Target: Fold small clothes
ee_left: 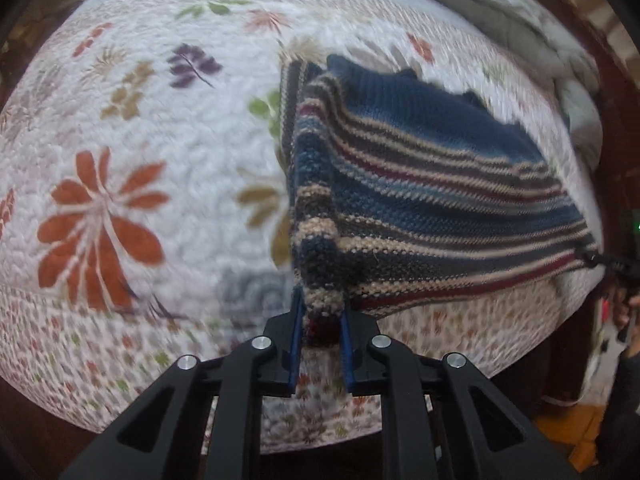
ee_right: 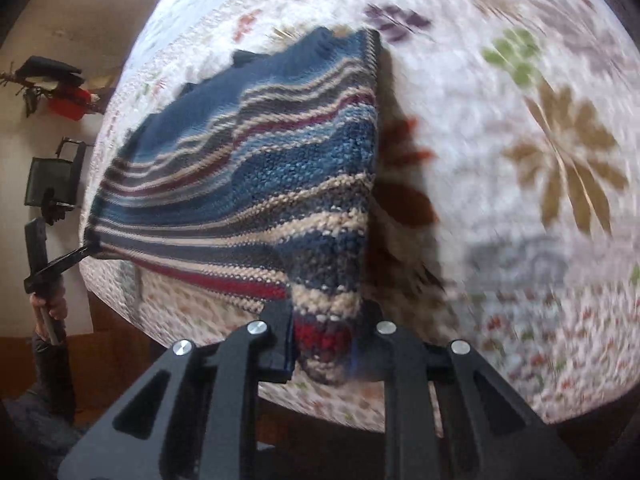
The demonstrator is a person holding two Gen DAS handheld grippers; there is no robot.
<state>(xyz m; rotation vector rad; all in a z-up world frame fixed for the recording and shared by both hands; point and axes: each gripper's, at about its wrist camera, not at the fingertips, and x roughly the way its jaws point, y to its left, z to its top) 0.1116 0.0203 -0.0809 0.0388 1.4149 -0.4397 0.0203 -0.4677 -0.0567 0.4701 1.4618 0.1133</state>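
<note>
A small knitted sweater (ee_left: 420, 200), blue with tan and dark red stripes, hangs stretched above a floral bedspread (ee_left: 160, 160). My left gripper (ee_left: 322, 312) is shut on one bottom corner of it. In the right wrist view the same sweater (ee_right: 260, 184) spreads out to the left, and my right gripper (ee_right: 328, 340) is shut on the opposite bottom corner. Each view shows the other gripper at the far corner of the sweater: the right gripper (ee_left: 600, 262) and the left gripper (ee_right: 86, 250). The sweater's blue upper part sags toward the bed.
The white quilted bedspread (ee_right: 520, 160) with leaf prints fills both views. A folded pale blanket (ee_left: 520, 12) lies at the bed's far edge. Dark wooden bed frame (ee_left: 616, 128) runs along the side. A hand (ee_right: 50, 306) holds the other tool's handle.
</note>
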